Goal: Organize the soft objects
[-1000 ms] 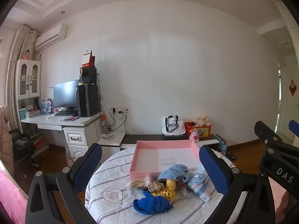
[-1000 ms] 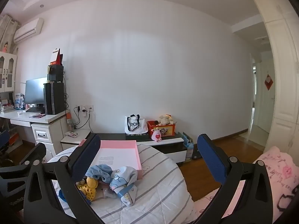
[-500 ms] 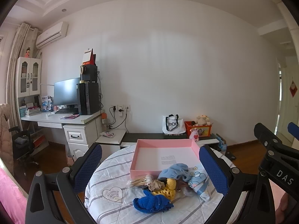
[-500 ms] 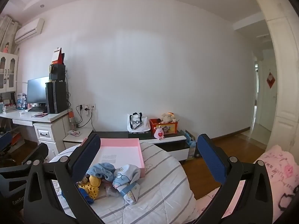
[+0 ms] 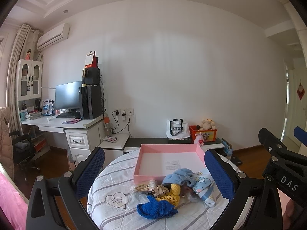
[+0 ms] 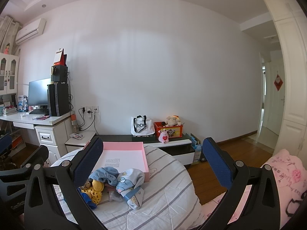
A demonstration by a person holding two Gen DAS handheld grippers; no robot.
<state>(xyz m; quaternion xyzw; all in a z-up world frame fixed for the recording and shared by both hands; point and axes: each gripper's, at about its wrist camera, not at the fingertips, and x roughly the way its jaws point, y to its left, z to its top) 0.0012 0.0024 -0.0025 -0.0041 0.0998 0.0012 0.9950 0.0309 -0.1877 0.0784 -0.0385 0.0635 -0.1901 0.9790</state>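
Observation:
A pile of soft things lies on the round table in front of an empty pink box: a blue knit piece, a yellow crochet piece, a light blue cloth, a patterned baby cloth, a beige scrunchie and a bundle of cotton swabs. My left gripper is open and empty, held above and short of the pile. My right gripper is open and empty, to the right of the pile; the pink box shows there too.
The table has a striped white cover with a heart mark. A low black-and-white bench with a tote bag and toy box stands behind it. A desk with a monitor is at the left. Pink bedding lies at the right.
Both grippers have dipped and moved slightly closer to the table; the pile and box sit a little higher in view. Nothing on the table has moved.

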